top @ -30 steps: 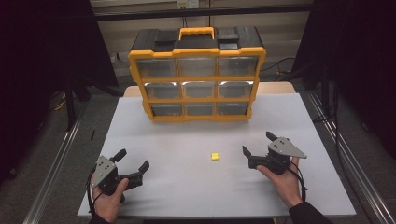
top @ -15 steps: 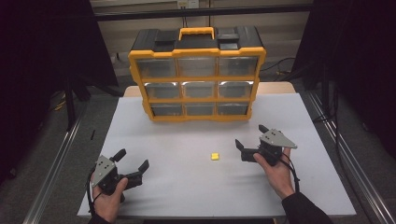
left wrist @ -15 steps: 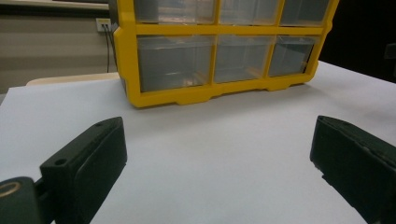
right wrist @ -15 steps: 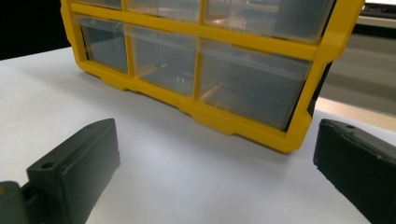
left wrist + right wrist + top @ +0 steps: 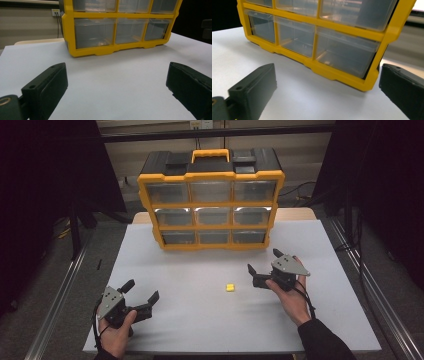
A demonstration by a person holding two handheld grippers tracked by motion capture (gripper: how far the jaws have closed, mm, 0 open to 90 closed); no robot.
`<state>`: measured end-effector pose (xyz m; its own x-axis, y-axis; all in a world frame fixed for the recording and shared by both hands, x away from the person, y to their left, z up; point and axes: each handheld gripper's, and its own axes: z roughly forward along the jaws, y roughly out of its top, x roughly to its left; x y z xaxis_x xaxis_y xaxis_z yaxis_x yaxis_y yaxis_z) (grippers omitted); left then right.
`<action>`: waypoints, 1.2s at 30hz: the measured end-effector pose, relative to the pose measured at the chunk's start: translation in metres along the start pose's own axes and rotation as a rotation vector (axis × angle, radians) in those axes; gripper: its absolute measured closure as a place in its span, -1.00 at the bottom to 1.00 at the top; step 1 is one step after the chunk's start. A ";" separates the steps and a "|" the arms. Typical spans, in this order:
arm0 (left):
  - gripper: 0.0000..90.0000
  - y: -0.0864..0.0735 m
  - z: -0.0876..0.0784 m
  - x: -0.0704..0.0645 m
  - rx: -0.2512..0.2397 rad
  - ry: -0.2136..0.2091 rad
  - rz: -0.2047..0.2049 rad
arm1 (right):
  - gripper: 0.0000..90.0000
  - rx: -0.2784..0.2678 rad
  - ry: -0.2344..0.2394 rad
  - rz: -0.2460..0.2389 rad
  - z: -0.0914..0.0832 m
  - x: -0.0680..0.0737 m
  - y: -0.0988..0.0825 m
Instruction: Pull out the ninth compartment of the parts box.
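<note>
A dark room with black curtains surrounds a white tabletop [image 5: 200, 320], lit from above, with metal rails running along both sides on the floor. At the far middle of the tabletop stands a yellow organizer [image 5: 211, 200] with a black top and a yellow carrying handle; it faces the person and holds three rows of three clear drawers, all pushed in. Through their fronts the drawers look mostly empty; a small speck shows in the bottom drawer seen in the right gripper view, too small to identify.

A small yellow block [image 5: 230, 287] lies alone on the bare tabletop, well in front of the organizer and slightly right of centre. The right tool [image 5: 261, 269] sits just beside it, its jaws wide apart and holding nothing, pointing left and toward the far side. The block lies to the left of that tool and a little nearer the person, so the jaws would have to swing down and leftward to straddle it. The block is too small to show a long axis.

The left tool [image 5: 141, 296] rests near the front left edge, well apart from the block, jaws also spread wide and empty. The right hand [image 5: 290, 292] is clearly the nearer one, and likely the one to reach.
</note>
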<state>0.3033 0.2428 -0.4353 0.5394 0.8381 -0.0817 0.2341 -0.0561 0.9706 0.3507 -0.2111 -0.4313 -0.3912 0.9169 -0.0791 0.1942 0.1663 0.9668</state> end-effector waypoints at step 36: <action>-0.92 0.000 -0.001 0.000 0.003 -0.012 0.003 | -0.93 -0.043 -0.069 -0.374 0.051 -0.010 0.027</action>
<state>0.3025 0.2433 -0.4353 0.5495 0.8315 -0.0814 0.2347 -0.0601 0.9702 0.4059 -0.1972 -0.4173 -0.3663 0.8183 -0.4430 0.0115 0.4800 0.8772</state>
